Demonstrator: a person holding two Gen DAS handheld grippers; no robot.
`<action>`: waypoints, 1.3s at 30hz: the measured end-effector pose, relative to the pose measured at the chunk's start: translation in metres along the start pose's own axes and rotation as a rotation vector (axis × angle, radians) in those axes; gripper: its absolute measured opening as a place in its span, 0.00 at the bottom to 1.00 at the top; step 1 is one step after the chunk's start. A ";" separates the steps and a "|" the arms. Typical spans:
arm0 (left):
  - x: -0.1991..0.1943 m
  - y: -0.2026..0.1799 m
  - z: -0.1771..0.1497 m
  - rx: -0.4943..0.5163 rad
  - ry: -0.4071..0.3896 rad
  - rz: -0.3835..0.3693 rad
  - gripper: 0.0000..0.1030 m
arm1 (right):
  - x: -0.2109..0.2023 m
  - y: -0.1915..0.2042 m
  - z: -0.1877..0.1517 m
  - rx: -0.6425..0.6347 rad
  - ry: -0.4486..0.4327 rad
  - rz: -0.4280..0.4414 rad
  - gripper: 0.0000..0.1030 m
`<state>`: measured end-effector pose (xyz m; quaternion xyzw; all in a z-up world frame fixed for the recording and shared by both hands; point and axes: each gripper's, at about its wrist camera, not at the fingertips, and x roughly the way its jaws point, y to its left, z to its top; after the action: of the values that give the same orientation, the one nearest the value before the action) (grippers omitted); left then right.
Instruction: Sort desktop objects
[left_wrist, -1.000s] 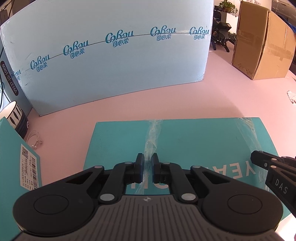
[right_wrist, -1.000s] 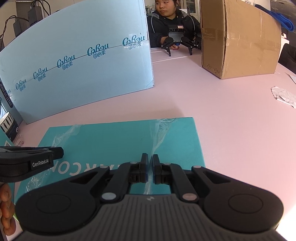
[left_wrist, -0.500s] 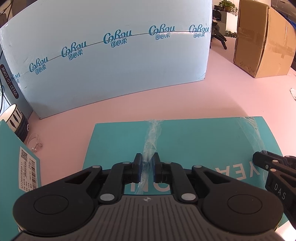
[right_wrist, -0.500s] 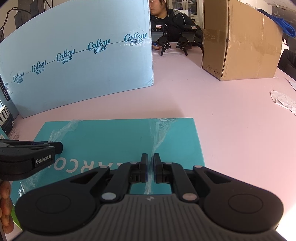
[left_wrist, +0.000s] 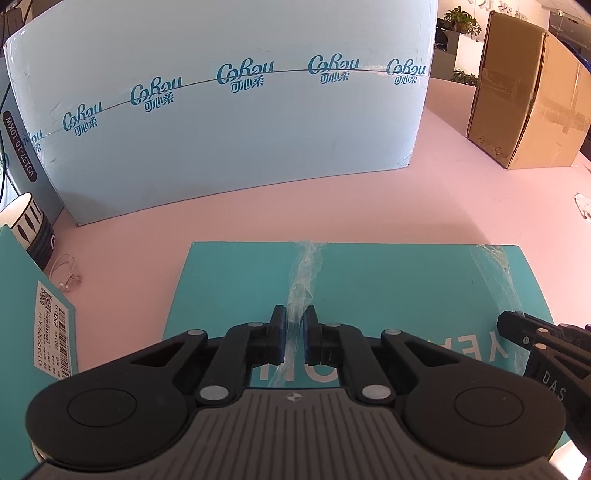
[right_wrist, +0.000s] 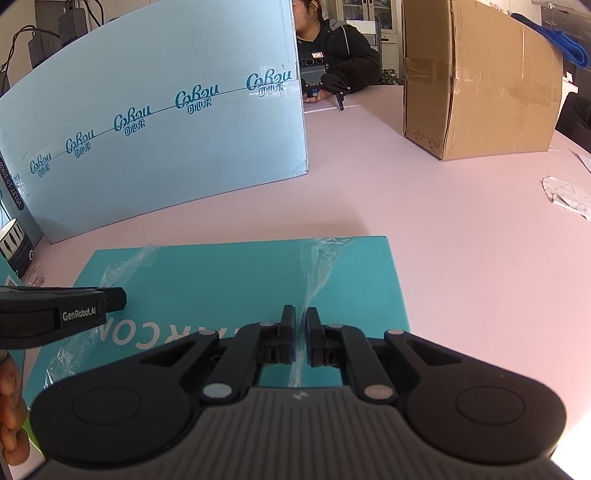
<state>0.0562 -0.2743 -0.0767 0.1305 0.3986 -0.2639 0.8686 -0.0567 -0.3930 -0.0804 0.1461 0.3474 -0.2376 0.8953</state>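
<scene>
Teal book (left_wrist: 388, 291) lies flat at the near edge of the pink table (left_wrist: 461, 206); we poise the left gripper (left_wrist: 294, 334) and right gripper (right_wrist: 301, 336) over it, both clenched and holding nothing. Sorting looks barely begun. Next, we judge, jaws must open. Beyond stands the blue carton (left_wrist: 229, 147).

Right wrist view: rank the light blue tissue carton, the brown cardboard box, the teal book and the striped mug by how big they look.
1. light blue tissue carton
2. teal book, though it lies nearer the camera, so its lead over the next is unsure
3. brown cardboard box, farther back
4. striped mug, cut off at the left edge
</scene>
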 end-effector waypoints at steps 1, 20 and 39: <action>-0.001 0.000 0.000 -0.002 -0.002 -0.002 0.07 | 0.000 0.000 0.000 0.003 -0.003 0.000 0.08; 0.003 -0.003 -0.005 0.020 0.013 0.003 0.10 | 0.006 0.001 0.000 0.002 0.002 -0.008 0.10; 0.005 0.000 -0.007 0.004 0.058 0.008 0.60 | 0.005 0.009 0.006 -0.061 0.124 0.030 0.43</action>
<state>0.0546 -0.2730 -0.0854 0.1413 0.4228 -0.2574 0.8573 -0.0452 -0.3894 -0.0783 0.1385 0.4068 -0.2039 0.8796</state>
